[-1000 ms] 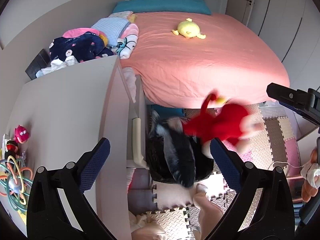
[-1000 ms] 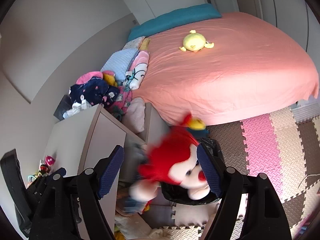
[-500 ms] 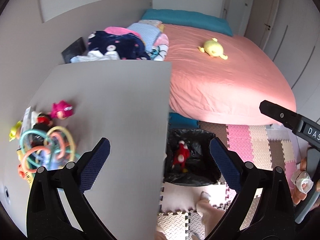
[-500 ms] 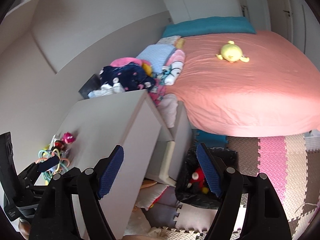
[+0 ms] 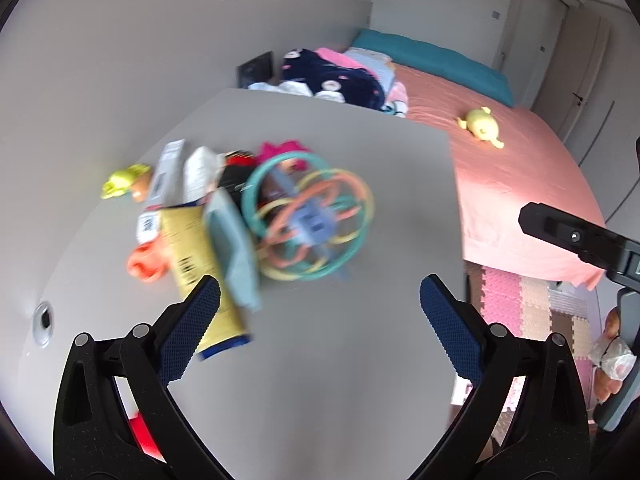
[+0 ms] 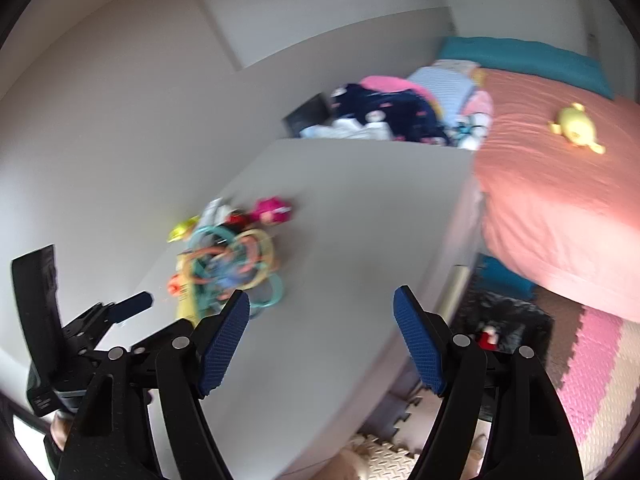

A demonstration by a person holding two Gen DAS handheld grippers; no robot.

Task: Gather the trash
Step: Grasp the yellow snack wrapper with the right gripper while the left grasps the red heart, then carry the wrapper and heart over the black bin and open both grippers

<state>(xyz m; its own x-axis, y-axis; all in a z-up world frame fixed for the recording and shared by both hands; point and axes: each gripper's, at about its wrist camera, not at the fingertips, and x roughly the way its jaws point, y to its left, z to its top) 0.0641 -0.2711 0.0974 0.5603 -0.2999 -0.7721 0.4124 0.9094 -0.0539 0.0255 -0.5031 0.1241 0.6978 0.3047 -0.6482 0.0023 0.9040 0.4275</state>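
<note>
On top of the grey desk [image 5: 328,208], a heap of clutter now fills the left wrist view, where a second ago that camera looked down at a black-lined bin [image 6: 516,320] with a red plush toy dropping toward it. Both cameras have swung away from the bin and up over the desk. The red toy [image 6: 489,338] now lies inside the bin on the floor beside the desk, between the desk and the pink bed [image 6: 560,200], so that item reads as delivered.

The left gripper [image 5: 320,316] hangs over the near part of the desk with its jaws wide and nothing between them. The right gripper [image 6: 322,332] is likewise spread wide and empty, hovering over the desk's near edge with the bin visible past its right finger.

The heap sits just ahead of the left gripper: a ball of coloured rings [image 5: 312,216], a yellow carton [image 5: 200,256] whose near end lies just beside the left finger, a pale grey-green packet [image 5: 234,244] leaning on it, white wrappers [image 5: 176,172], an orange lump [image 5: 146,264], a pink toy [image 5: 280,152] and a small yellow-green piece [image 5: 120,180]. The picture is blurred, so finer detail is unclear.

Judging by this, the next pick probably comes from that heap, with the carton and packets the likeliest trash.
</note>
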